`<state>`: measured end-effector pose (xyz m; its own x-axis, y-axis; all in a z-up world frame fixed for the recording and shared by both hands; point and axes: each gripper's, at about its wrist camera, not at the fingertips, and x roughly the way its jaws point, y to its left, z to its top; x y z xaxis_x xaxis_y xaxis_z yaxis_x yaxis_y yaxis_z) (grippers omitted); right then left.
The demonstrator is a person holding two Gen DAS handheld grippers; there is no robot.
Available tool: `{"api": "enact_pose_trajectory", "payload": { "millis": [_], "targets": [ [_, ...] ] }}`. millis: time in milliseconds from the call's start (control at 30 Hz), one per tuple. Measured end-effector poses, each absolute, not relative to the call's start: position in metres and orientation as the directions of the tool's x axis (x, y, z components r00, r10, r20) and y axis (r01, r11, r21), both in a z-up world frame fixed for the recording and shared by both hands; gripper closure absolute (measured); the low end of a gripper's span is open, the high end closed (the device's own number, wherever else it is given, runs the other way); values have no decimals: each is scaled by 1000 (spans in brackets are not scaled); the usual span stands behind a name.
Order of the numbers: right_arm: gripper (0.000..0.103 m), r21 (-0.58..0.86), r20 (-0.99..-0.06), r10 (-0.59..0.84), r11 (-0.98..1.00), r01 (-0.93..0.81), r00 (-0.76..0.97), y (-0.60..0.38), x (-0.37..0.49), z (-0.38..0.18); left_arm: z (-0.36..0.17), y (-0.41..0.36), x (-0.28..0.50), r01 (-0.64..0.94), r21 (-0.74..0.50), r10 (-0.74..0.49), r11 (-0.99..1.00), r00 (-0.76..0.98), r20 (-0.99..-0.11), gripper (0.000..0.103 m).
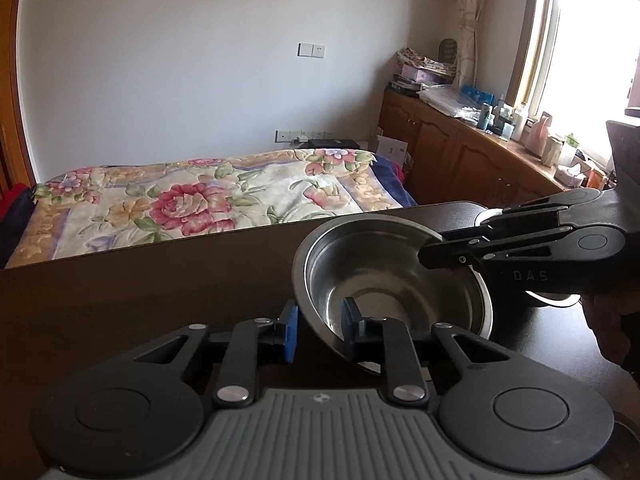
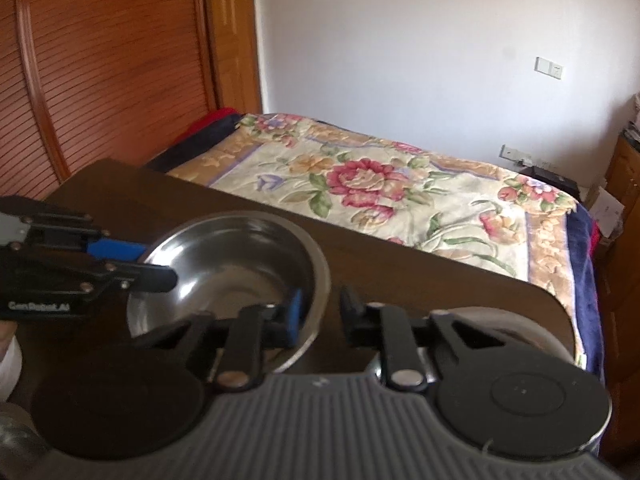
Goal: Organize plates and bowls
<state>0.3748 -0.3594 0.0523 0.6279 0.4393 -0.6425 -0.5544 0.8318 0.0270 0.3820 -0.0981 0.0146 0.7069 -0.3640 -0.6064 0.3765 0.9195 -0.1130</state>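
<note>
A steel bowl [image 1: 384,280] sits tilted over the dark table [image 1: 160,280]. My left gripper [image 1: 320,328] straddles its near rim, one finger inside and one outside, jaws open with a gap. My right gripper [image 1: 434,254] reaches in from the right over the bowl's far rim. In the right wrist view the bowl [image 2: 240,256] lies left of centre. My right gripper [image 2: 320,314] straddles its right rim, jaws apart. The left gripper [image 2: 156,262] comes in from the left at the bowl's rim. Whether either pad touches the rim is unclear.
A white and steel dish [image 1: 552,296] lies behind the right gripper, also under it in the right wrist view [image 2: 520,332]. A bed with a floral blanket [image 1: 208,200] runs beyond the table's far edge. Wooden cabinets [image 1: 460,152] stand at right.
</note>
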Motion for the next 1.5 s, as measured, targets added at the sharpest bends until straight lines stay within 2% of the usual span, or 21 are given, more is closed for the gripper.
{"api": "enact_pose_trajectory", "payload": {
  "millis": [233, 667, 1167, 1500],
  "targets": [
    [90, 59, -599, 461, 841, -538, 654, -366, 365, 61, 30, -95, 365, 374, -101, -363, 922, 740, -567, 62],
    [90, -3, -500, 453, 851, -524, 738, -370, 320, 98, 69, -97, 315, 377, -72, -363, 923, 795, -486, 62],
    [90, -68, -439, 452, 845, -530, 776, -371, 270, 125, 96, -90, 253, 403, -49, -384, 914, 820, -425, 62],
    [90, -91, -432, 438, 848, -521, 788, -379, 236, 121, 94, -92, 216, 435, -62, -420, 898, 806, -417, 62]
  ]
}}
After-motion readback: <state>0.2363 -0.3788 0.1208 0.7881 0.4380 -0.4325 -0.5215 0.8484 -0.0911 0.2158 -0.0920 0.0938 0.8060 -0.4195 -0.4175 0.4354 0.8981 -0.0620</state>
